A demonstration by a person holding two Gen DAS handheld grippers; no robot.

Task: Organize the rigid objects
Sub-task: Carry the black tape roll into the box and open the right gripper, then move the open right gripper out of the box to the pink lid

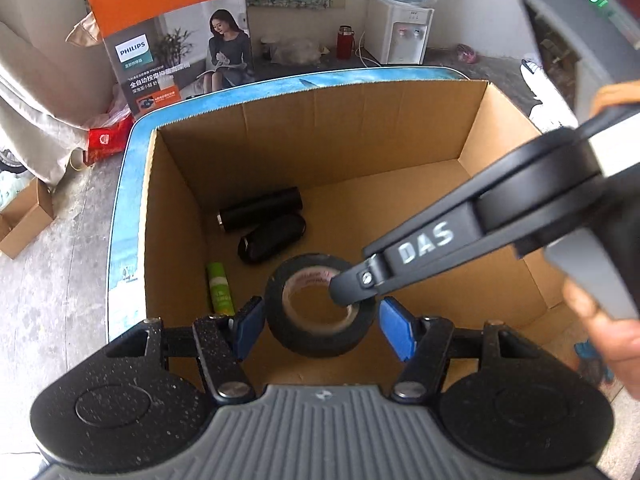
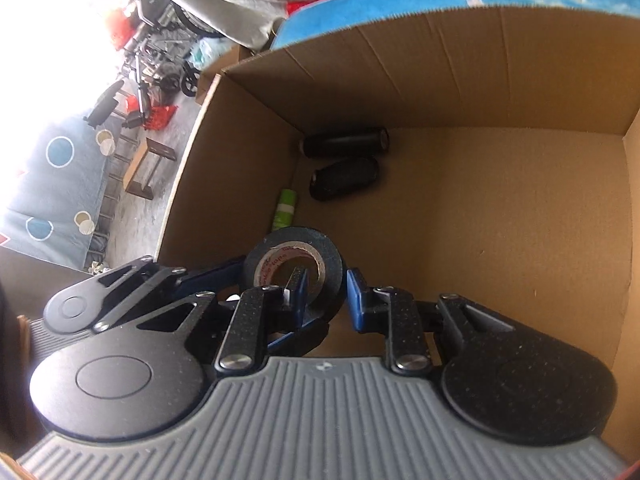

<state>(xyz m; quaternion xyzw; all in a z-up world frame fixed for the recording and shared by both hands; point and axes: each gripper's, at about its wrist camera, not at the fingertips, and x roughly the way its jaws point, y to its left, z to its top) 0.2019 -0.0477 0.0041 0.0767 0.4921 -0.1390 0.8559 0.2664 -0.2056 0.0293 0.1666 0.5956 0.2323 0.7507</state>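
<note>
I have both claws over the box (image 1: pixel 400 128), pointing steeply down into it.

Tape (image 1: pixel 320 304) sits low centre in the left view, hanging above the box floor. The right claw (image 2: pixel 326 288) is clenched on the roll's wall, one finger through the core and the other outside the rim. In the left view that same claw comes in from the right edge, its tip in the core hole.

The left claw (image 1: pixel 320 320) is released. Its blue pads straddle the tape with a gap on each side, so no contact as far as I can tell.

The key relation: the tape's core axis tilts up toward the cameras, and the roll lies right between the left pads, just ahead of the fingertips. The right claw carries it; the left is merely close.

Already in the box, upper left of the floor: flask (image 1: pixel 260 208) against the far wall, black case (image 1: pixel 272 238) beside it, green tube (image 1: pixel 219 288) along the left wall. All three long axes run roughly parallel to a wall.

My guess is the next move is lowering the tape onto open floor right of the tube.
</note>
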